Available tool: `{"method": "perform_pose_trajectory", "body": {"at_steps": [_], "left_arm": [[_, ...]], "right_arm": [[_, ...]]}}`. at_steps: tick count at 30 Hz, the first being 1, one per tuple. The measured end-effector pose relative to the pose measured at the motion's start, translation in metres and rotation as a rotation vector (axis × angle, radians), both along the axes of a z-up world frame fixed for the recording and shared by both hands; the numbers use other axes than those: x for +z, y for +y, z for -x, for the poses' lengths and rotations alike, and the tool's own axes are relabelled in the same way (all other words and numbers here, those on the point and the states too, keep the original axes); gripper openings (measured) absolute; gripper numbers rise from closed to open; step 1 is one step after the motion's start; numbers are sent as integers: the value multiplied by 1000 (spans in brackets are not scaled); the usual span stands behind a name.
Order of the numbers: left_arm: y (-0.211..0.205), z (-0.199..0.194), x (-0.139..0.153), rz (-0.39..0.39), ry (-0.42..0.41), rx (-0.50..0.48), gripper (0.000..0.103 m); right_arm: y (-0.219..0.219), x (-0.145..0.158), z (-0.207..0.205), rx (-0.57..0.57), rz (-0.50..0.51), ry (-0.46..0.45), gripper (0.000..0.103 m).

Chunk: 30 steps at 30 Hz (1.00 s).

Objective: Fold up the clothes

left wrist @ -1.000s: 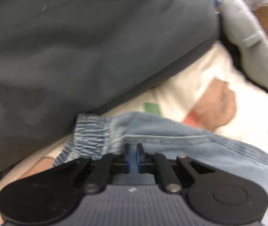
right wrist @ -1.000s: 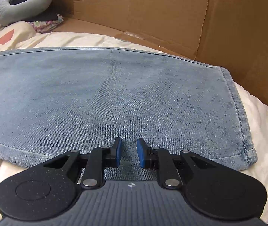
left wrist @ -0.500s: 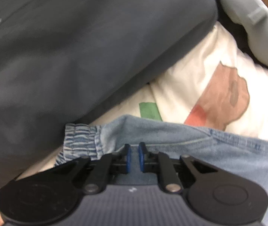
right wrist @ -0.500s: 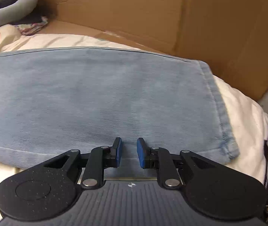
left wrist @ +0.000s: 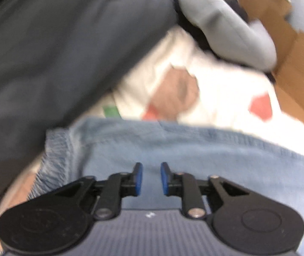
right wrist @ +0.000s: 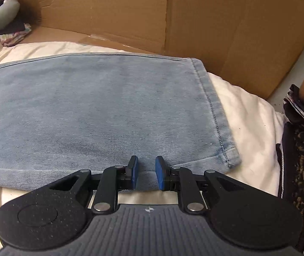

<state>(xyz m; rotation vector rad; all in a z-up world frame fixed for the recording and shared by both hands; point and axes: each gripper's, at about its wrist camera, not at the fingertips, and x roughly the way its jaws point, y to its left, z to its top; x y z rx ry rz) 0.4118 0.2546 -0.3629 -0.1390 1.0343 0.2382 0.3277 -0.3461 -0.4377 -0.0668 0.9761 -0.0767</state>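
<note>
Light blue jeans (right wrist: 98, 106) lie flat on a white quilt, with the leg hem (right wrist: 216, 115) towards the right in the right wrist view. My right gripper (right wrist: 147, 176) hovers at the near edge of that leg. Its blue pads stand a little apart with nothing pinched between them. The blurred left wrist view shows the gathered elastic waistband (left wrist: 56, 155) at the left end of the jeans (left wrist: 194, 149). My left gripper (left wrist: 151, 178) is above the denim just right of the waistband. Its jaws are opening and the cloth lies under the gap, not pressed.
A tall cardboard wall (right wrist: 173, 17) runs along the far side of the quilt (right wrist: 248, 111). A dark grey blanket (left wrist: 45, 53) bulks beside the waistband and a grey neck pillow (left wrist: 226, 27) lies beyond. Dark patterned cloth (right wrist: 301, 149) hangs at the right edge.
The left pads were shut at the waistband a second ago and have since parted, and that gripper has drawn back. The right gripper has slid towards the hem, jaws unchanged.
</note>
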Motion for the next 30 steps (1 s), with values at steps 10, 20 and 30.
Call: {"method": "perform_pose_trajectory", "body": {"at_steps": [10,20,30], "left_arm": [[-10,-34,-34,26,-15,0,33],[-9,-77,-39,-1,-11,38,41],[0,-74,5,2,-89,3,42]], "right_arm": [[-4,-2,5,37,25,-27,23],[-8,-2,4,29,29,-42,23],[-15,4,-2,-64,-33,-20,24]]}}
